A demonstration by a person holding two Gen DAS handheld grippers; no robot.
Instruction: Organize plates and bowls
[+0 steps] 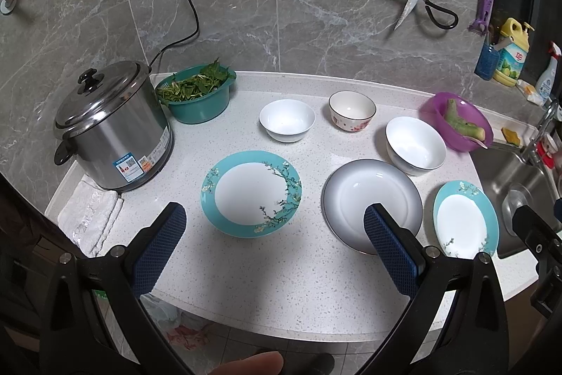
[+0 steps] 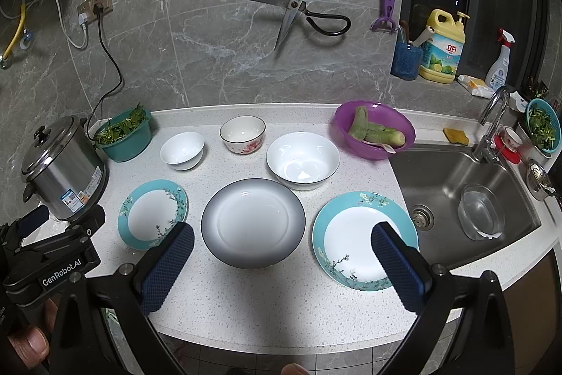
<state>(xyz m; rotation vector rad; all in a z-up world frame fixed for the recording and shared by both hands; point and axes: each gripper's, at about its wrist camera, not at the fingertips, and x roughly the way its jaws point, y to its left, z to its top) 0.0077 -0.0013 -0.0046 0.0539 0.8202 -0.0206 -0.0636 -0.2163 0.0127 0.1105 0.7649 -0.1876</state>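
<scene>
On a white speckled stone counter (image 2: 246, 304) sit three plates: two teal-rimmed floral plates (image 2: 152, 214) (image 2: 365, 239) flanking one grey-rimmed plate (image 2: 253, 222). Behind stand three bowls: two plain white bowls (image 2: 182, 150) (image 2: 302, 160) and one pink-flowered bowl (image 2: 242, 133). The left gripper (image 1: 275, 246) and right gripper (image 2: 282, 260) hover above, jaws wide apart, holding nothing.

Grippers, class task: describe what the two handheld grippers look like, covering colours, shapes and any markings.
Each gripper, left gripper and right gripper, has two black angular fingers faced with dark blue, diamond-textured pads, fixed with silver bolts. In the right wrist view, the left gripper's black body bears white "GenRobot.AI" lettering. No cables or sleeves show.
</scene>
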